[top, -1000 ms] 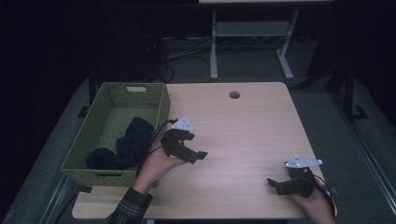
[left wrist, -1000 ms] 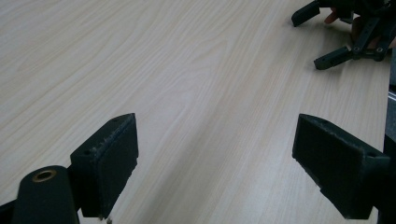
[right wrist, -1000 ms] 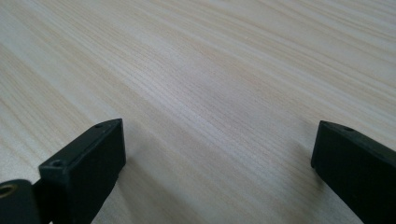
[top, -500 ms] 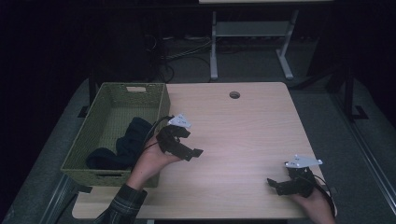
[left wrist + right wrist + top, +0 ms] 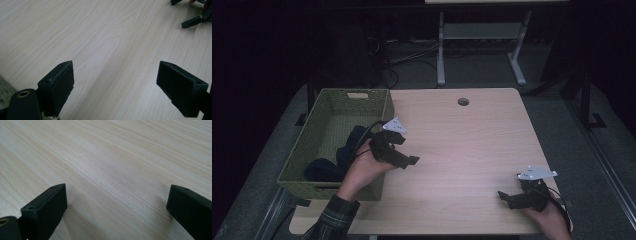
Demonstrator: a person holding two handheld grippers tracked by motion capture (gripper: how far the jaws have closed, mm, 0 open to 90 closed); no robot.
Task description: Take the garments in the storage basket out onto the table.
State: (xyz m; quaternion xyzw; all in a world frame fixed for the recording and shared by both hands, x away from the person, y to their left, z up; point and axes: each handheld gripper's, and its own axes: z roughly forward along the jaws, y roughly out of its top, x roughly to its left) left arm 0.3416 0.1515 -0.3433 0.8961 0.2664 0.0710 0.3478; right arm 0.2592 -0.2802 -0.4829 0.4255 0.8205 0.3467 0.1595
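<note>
My right tongs (image 5: 512, 199) sit at the near right of the table (image 5: 462, 150), low over the wood, pointing left. In the right gripper view the right tongs (image 5: 116, 205) stand with jaws wide apart and nothing but bare wood grain between them. My right hand (image 5: 547, 217) grips the handle at the near edge of the table, and the grey three-cornered plate (image 5: 537, 173) rides on top.

My left tongs (image 5: 404, 159) are farther in, left of centre, just beside the right wall of the green woven basket (image 5: 332, 107). They point right and slightly toward me, above the table surface. In the left gripper view the left tongs (image 5: 115, 87) are likewise spread wide, with empty light wood between the jaws; the tips of the other tongs show at the upper right corner of that view. My left hand (image 5: 364, 170) holds the handle, with a plaid sleeve (image 5: 332, 217) at the wrist, and the forearm crosses the near right corner of the basket.

The dark cloth (image 5: 337, 160) lies bunched inside the basket, in its near right part, just behind my left hand. Neither pair of tongs touches it.

Farther off, a round cable hole (image 5: 463, 101) sits near the far edge of the table.
</note>
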